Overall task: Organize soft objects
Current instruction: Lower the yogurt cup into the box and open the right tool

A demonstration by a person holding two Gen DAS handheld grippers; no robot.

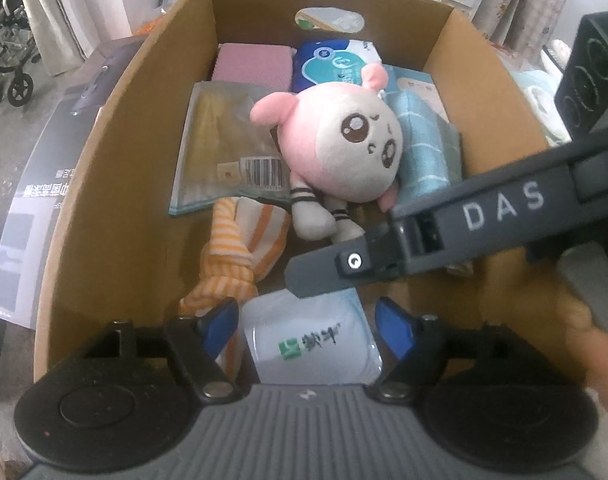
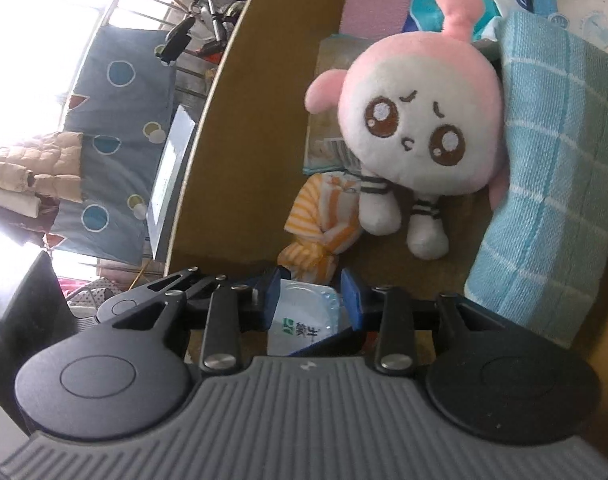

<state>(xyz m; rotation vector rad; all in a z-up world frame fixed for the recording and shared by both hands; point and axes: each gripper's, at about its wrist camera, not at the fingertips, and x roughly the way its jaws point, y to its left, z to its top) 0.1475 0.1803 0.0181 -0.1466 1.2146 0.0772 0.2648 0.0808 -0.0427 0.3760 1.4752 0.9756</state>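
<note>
The soft white plastic milk pouch with green lettering lay at the near end of the brown cardboard box, its long axis running toward the pink-and-white plush doll; the left tongs stood wide, pads clear of the pouch; the right tongs pinched its edge.

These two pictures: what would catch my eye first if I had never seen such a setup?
The pink plush doll with big brown eyes, lying face up in the middle of the cardboard box. A blue checked towel lies at its side and an orange striped cloth by its feet. Nearest the cameras, a white pouch sits between both tongs.
</note>
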